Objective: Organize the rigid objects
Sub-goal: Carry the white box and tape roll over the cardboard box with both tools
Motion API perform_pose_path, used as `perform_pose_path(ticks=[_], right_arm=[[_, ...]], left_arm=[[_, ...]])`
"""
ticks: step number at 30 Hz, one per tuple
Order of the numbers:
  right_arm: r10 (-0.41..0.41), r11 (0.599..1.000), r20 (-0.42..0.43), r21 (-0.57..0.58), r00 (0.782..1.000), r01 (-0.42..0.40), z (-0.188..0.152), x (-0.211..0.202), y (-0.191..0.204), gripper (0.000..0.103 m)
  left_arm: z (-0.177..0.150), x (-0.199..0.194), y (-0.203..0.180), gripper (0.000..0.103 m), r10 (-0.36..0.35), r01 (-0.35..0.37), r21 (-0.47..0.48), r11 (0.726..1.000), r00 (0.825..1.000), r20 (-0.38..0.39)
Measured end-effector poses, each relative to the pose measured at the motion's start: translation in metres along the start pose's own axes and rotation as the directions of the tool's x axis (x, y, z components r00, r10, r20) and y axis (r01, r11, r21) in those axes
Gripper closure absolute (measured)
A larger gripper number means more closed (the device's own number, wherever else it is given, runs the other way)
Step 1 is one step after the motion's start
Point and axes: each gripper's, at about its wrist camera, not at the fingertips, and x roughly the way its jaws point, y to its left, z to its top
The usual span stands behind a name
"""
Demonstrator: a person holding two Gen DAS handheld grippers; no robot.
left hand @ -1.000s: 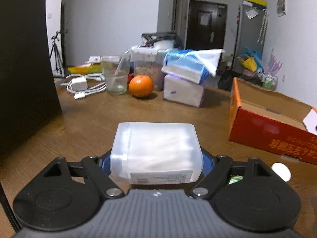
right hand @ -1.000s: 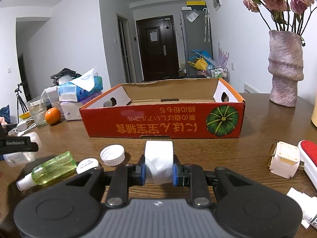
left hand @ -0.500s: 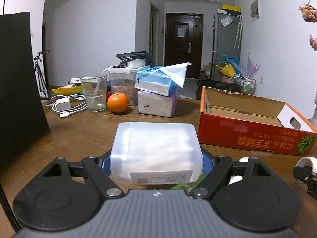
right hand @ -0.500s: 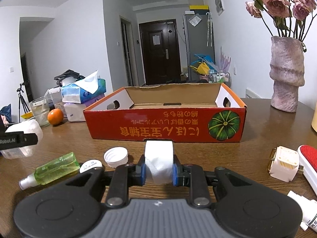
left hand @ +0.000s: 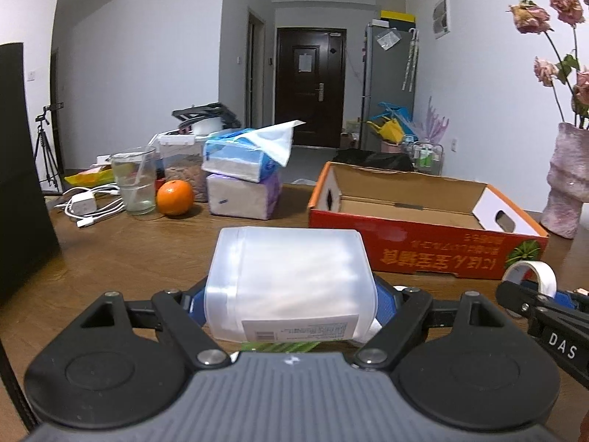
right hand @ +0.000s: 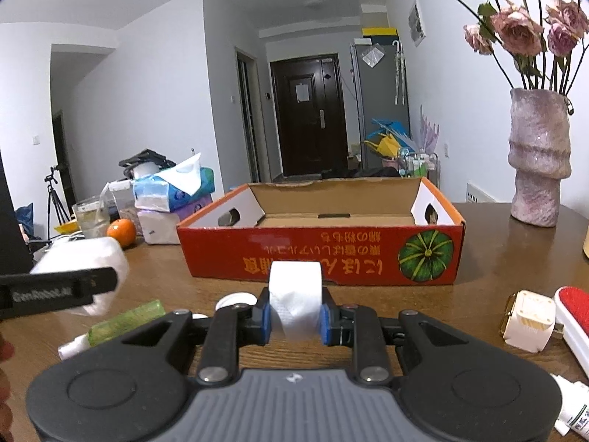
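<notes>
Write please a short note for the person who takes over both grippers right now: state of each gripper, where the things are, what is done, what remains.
Left gripper: shut on the translucent plastic container, held above the table.
Right gripper: shut on the white tape roll, held just before the red cardboard box.
Box: open, and the part of its floor in view is bare.
On the table in front of the box: green spray bottle, white cap. To the right: white plug adapter, red-topped brush.
Done: both items picked up.
Left: probably place both in the box, then collect the loose items.
</notes>
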Motion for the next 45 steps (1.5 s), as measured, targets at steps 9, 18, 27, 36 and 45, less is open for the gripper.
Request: perform_pose_path(ticks=[9,18,27,36,45], right_arm=[[-0.010,1.000,0.063,-0.006,0.998,0.011,0.014,-0.011,-0.003,0.079],[-0.058,0.998,0.111,0.019,0.992,0.056,0.032,-0.006,-0.021,0.079],[-0.095,0.994,0.122,0.066,0.988,0.087,0.048,0.018,-0.042,0.079],[-0.113,0.990,0.130,0.097,0.985,0.101,0.064,0.042,-0.054,0.079],[-0.132,0.987,0.126,0.107,0.983,0.119,0.075,0.072,-0.058,0.079]], left_arm=[[0.011,0.003,-0.032,0.020,-0.048,0.048,0.013,0.999,0.999,0.016],[0.025,0.017,-0.056,0.020,-0.074,0.073,0.014,0.997,0.997,0.033],[0.042,0.041,-0.070,0.020,-0.084,0.084,-0.009,0.996,0.996,0.037],[0.063,0.067,-0.080,0.020,-0.096,0.098,-0.028,0.995,0.994,0.057],[0.077,0.094,-0.093,0.020,-0.100,0.102,-0.027,0.994,0.993,0.069]])
